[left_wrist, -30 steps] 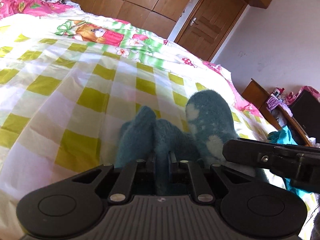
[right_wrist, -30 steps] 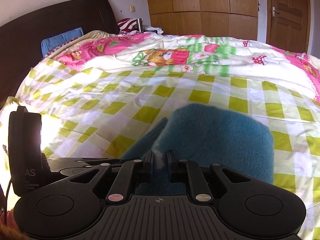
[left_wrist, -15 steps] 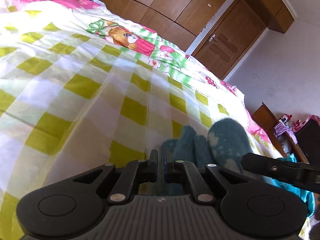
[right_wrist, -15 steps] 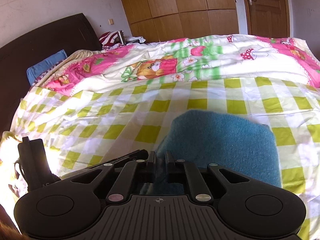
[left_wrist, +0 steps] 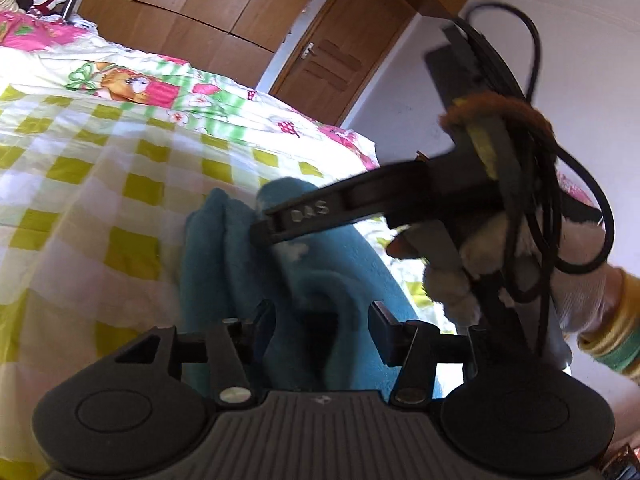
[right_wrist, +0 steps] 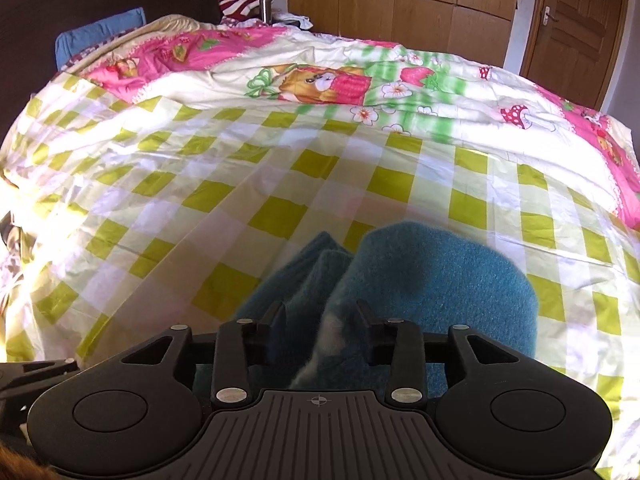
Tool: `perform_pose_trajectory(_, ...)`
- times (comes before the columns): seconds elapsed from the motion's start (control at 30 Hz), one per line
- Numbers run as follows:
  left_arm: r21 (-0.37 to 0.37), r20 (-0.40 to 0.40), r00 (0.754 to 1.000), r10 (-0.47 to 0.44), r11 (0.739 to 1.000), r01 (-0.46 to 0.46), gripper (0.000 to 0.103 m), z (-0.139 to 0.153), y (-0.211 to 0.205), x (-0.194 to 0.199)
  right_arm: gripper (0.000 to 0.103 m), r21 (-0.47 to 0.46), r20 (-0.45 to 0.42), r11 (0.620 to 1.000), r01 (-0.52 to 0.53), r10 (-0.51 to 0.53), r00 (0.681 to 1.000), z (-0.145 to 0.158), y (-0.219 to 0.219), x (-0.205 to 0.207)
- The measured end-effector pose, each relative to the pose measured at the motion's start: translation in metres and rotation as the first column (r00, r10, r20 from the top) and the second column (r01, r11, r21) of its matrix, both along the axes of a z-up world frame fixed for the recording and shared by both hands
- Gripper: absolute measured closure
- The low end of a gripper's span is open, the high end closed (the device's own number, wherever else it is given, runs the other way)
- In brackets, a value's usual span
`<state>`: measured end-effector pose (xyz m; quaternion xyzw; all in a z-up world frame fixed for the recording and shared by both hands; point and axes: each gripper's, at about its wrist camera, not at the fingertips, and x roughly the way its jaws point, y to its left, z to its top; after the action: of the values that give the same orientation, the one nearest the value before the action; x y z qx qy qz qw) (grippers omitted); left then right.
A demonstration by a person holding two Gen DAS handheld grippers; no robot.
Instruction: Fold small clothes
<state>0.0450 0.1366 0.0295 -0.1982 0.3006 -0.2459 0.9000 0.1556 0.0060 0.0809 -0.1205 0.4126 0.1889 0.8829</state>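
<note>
Checked yellow-green bedspread [right_wrist: 280,216], wooden wardrobe behind. Left of the teal fleece garment [right_wrist: 440,280]: left gripper [left_wrist: 320,316], jaws just opened, spread, folds lying loose between them. Right: right gripper [right_wrist: 320,312], likewise just released, straddling a ridge. Garment bunched, long axis running away from both, equally near.

Fluffy teal fleece garment [right_wrist: 432,280] on the checked quilt-covered bed [right_wrist: 280,168].
Wooden wardrobe [right_wrist: 400,4] stands behind the bed; brown door [right_wrist: 576,20] lies to its right.
</note>
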Motion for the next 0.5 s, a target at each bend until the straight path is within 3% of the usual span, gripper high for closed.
perform_pose_trajectory(0.07,0.072,0.024,1.0,-0.013,0.997,0.011,0.04,0.002,-0.015,-0.001,0.052,-0.07,-0.019,0.997,-0.02,0.018,1.0,-0.006,0.008,0.002)
perform_pose_trajectory(0.17,0.163,0.026,1.0,0.01,0.987,-0.014,0.041,-0.001,-0.031,0.002,0.054,-0.167,-0.017,0.986,-0.021,0.018,1.0,-0.015,0.014,0.006)
perform_pose_trajectory(0.2,0.171,0.016,1.0,0.009,0.985,-0.011,0.049,-0.003,-0.034,0.004,0.058,-0.196,-0.009,0.981,-0.008,0.007,1.0,-0.018,0.011,0.008)
perform_pose_trajectory(0.23,0.16,-0.004,1.0,0.004,0.987,-0.003,0.065,-0.005,-0.034,0.007,0.058,-0.216,-0.006,0.976,0.017,-0.019,1.0,-0.022,0.007,0.012)
perform_pose_trajectory(0.27,0.131,-0.023,1.0,-0.007,0.991,0.01,0.071,-0.006,-0.031,0.009,0.064,-0.209,-0.023,0.977,0.037,-0.043,0.999,-0.025,0.001,0.016)
perform_pose_trajectory(0.3,0.091,-0.029,1.0,-0.012,0.996,0.014,0.076,-0.005,-0.025,0.007,0.076,-0.189,-0.051,0.981,0.053,-0.063,0.997,-0.027,-0.006,0.02)
perform_pose_trajectory(0.4,0.033,-0.013,0.999,0.029,0.999,-0.029,0.077,0.002,-0.01,-0.006,0.083,-0.104,-0.083,0.991,0.081,-0.09,0.992,-0.019,-0.016,0.021)
perform_pose_trajectory(0.5,-0.007,-0.022,0.996,0.083,0.997,-0.083,0.077,0.008,0.006,-0.015,0.086,-0.016,-0.042,0.998,0.058,-0.059,0.997,0.011,-0.016,0.007)
